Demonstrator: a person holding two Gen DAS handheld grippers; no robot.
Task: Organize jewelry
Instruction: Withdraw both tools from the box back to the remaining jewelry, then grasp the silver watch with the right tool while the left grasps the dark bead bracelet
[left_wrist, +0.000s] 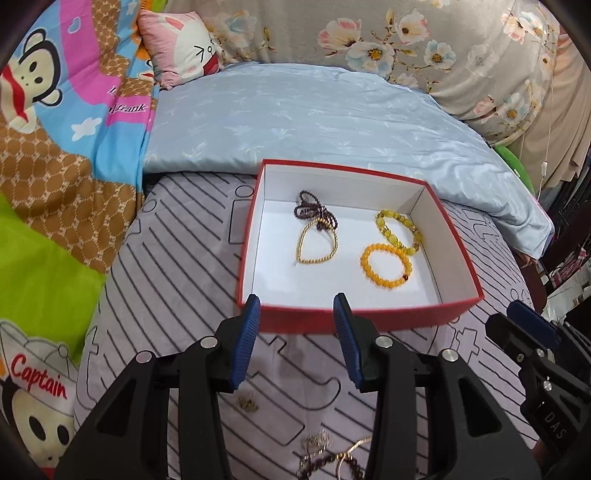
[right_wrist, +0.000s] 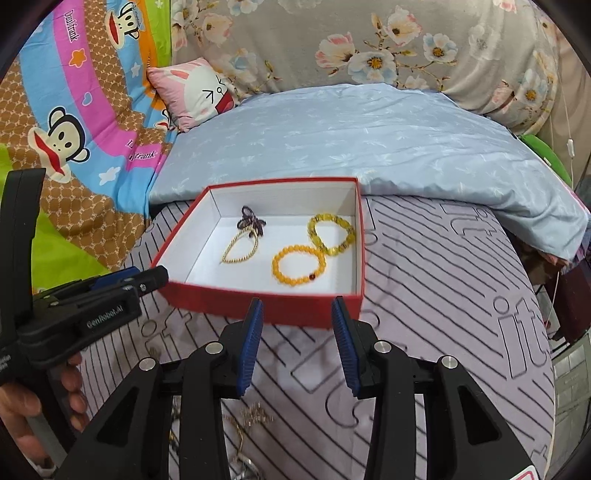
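Observation:
A red box (left_wrist: 369, 319) with a white inside lies on the striped bed sheet; it also shows in the right wrist view (right_wrist: 258, 308). Inside lie a dark bead string (left_wrist: 314, 212), a gold bead bracelet (left_wrist: 317, 245), a yellow bead bracelet (left_wrist: 397, 230) and an orange bead bracelet (left_wrist: 386, 267). My left gripper (left_wrist: 297, 306) is open and empty just before the box's near wall. My right gripper (right_wrist: 297, 308) is open and empty, also at the near wall. Loose chains (left_wrist: 325, 454) lie on the sheet under the left gripper, and a small gold chain (right_wrist: 255, 415) lies under the right gripper.
A light blue quilt (left_wrist: 314, 118) lies behind the box. A cartoon monkey blanket (left_wrist: 55, 129) covers the left. A pink pillow (left_wrist: 181, 44) and a floral quilt (left_wrist: 406, 40) are at the back. The bed edge drops off on the right (right_wrist: 554, 332).

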